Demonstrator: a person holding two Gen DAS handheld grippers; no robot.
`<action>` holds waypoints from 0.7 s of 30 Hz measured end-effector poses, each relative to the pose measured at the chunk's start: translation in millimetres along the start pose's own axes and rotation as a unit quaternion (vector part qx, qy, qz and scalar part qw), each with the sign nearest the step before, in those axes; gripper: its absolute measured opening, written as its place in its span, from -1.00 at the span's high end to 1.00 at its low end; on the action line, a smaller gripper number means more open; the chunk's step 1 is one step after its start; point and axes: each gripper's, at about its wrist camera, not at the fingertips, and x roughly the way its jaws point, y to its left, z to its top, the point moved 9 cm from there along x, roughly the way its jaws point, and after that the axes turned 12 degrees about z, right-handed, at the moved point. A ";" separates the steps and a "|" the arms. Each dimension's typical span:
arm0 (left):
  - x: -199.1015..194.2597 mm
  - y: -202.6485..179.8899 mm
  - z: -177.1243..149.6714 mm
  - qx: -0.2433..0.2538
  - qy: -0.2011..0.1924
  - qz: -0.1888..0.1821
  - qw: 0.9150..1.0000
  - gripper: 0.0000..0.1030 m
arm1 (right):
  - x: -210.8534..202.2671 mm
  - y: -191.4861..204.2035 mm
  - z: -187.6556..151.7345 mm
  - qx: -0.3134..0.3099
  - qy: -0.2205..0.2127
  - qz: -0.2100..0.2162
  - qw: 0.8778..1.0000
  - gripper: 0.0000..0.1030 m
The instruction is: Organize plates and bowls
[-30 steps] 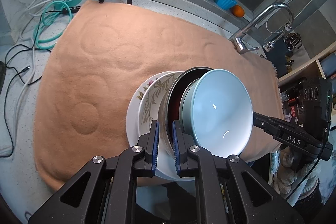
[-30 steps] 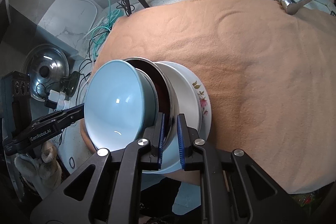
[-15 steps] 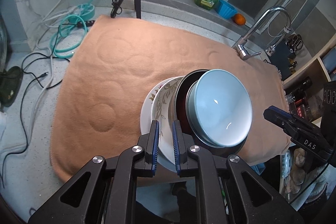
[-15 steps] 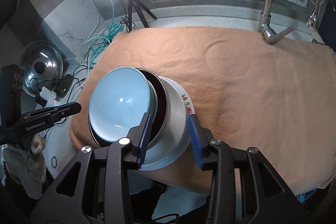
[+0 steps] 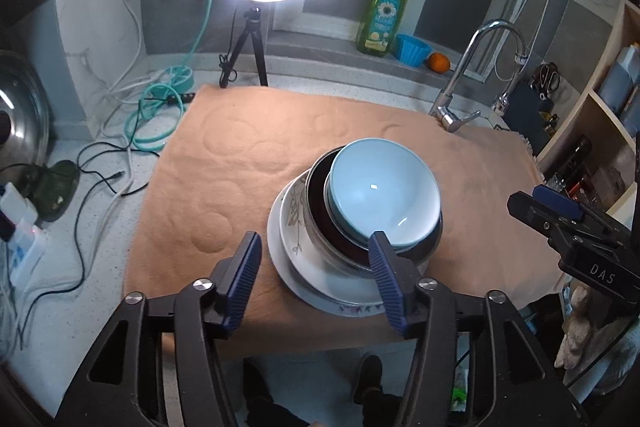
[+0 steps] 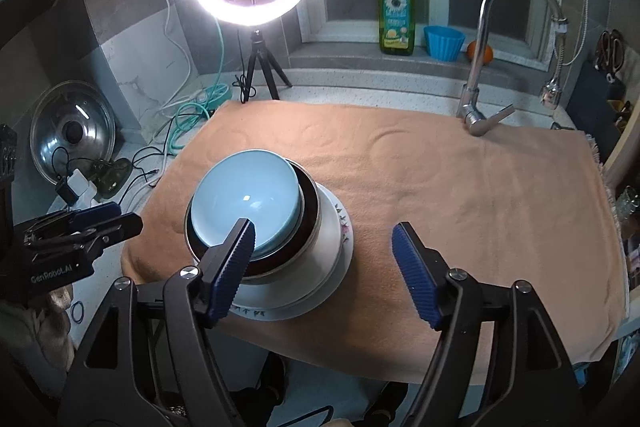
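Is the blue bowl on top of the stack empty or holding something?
Empty: the blue bowl sits upright, its glazed inside bare but for a light reflection.

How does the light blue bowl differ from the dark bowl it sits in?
The light blue bowl is pale and glossy inside; the dark bowl is deep red-brown inside with a metallic outer wall. The blue bowl is smaller and sits on top, fully visible; the dark bowl is wider and shows only as a ring around it. The blue bowl sits off-centre in the dark one. Both are round, upright and nested in the stack on the white plate.
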 end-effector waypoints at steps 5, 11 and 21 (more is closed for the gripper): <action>-15.0 2.6 2.1 -0.007 -0.029 0.013 0.999 -0.25 | -18.5 4.2 -1.1 0.009 -0.037 -0.009 0.999 -0.70; -17.7 1.0 2.8 -0.006 -0.035 0.019 0.999 -0.26 | -25.9 9.3 1.1 0.007 -0.051 -0.014 0.999 -0.70; -16.0 1.3 5.1 -0.008 -0.034 0.025 0.999 -0.27 | -25.6 6.7 1.3 0.008 -0.052 -0.018 0.998 -0.70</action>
